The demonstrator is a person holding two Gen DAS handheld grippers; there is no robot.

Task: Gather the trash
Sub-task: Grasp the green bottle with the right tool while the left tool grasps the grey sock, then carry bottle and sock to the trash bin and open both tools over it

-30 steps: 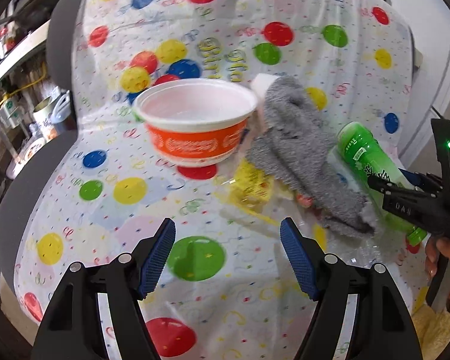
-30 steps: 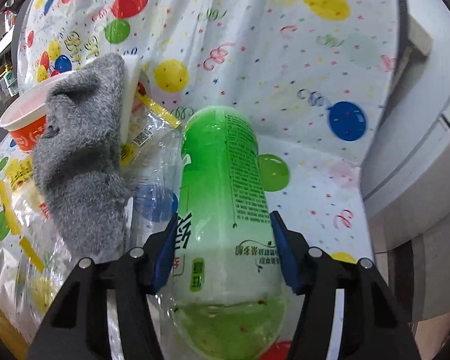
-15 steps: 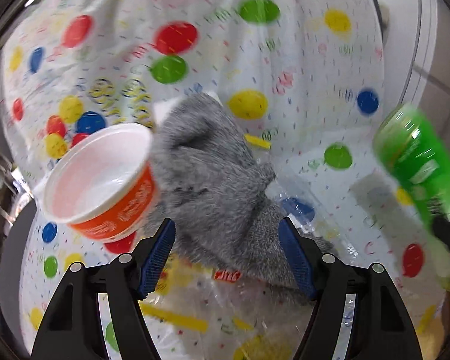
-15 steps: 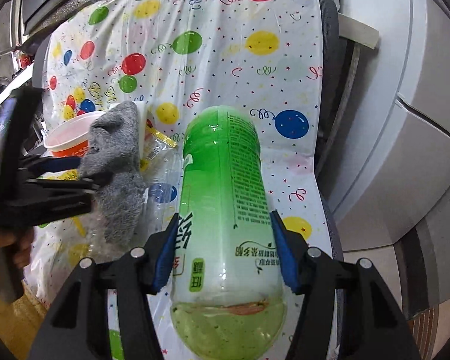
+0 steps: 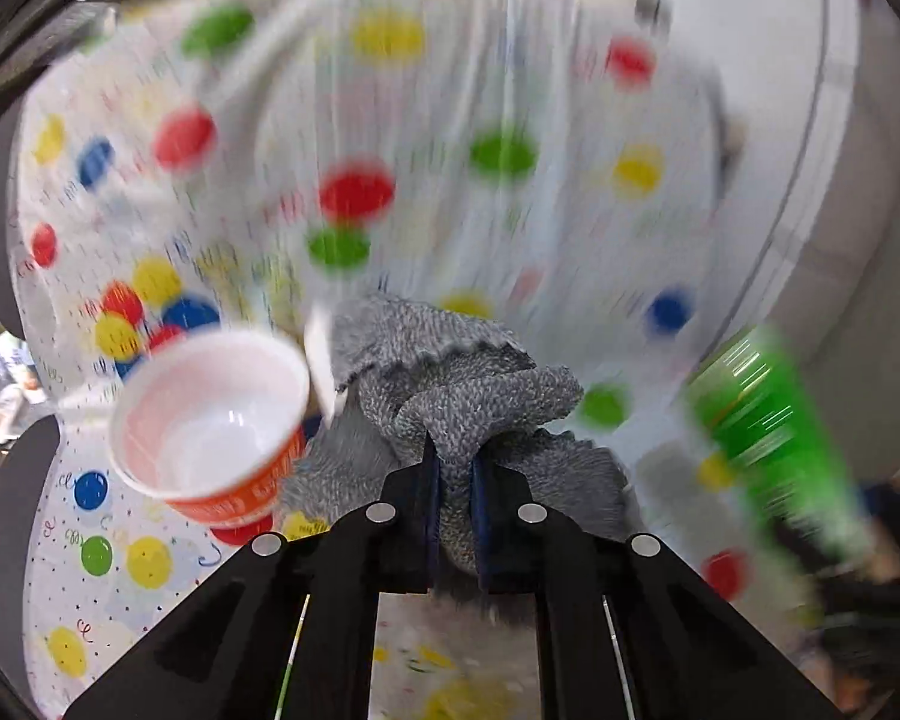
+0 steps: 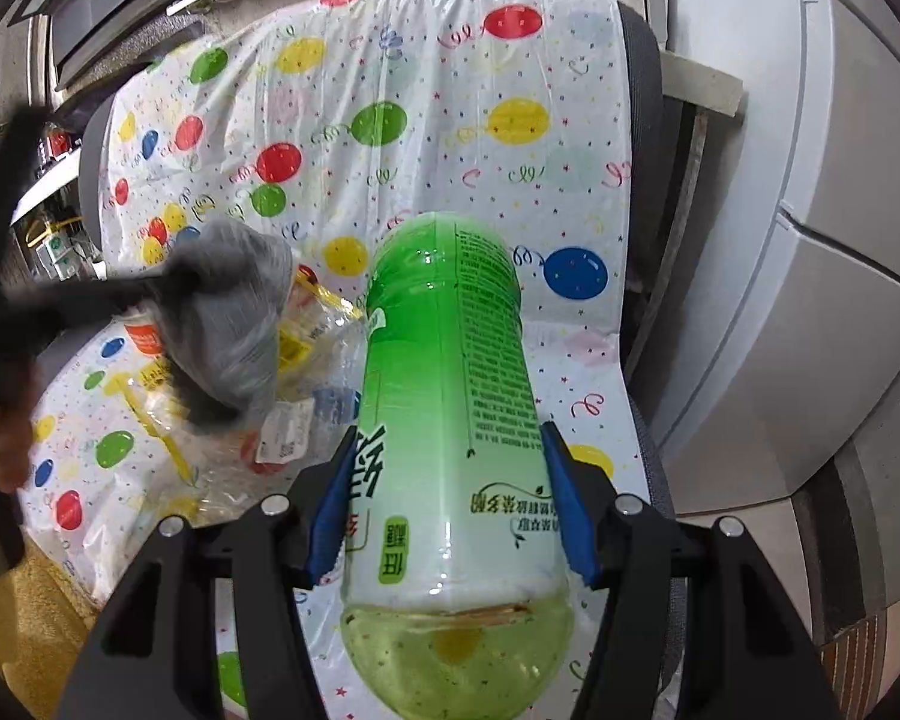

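While the left wrist view is pretty blurry, you can see the left gripper (image 5: 453, 501) clenched on a bunched-up grey sock (image 5: 468, 396), blue pads pinching a fold of it. Just left of the sock sits an orange paper cup (image 5: 210, 429), tilted, white inside, on the balloon-print plastic sheet (image 5: 510, 210). Over on the right a green bottle (image 5: 762, 420) streaks by.

From the right wrist view, the right gripper (image 6: 450, 510) is grasping that green bottle (image 6: 450, 420) around its middle, some yellowish liquid pooled at the near end. Off to the left, the sock (image 6: 234, 324) hangs over crinkled clear wrappers (image 6: 306, 372) lying on the sheet (image 6: 450, 90).
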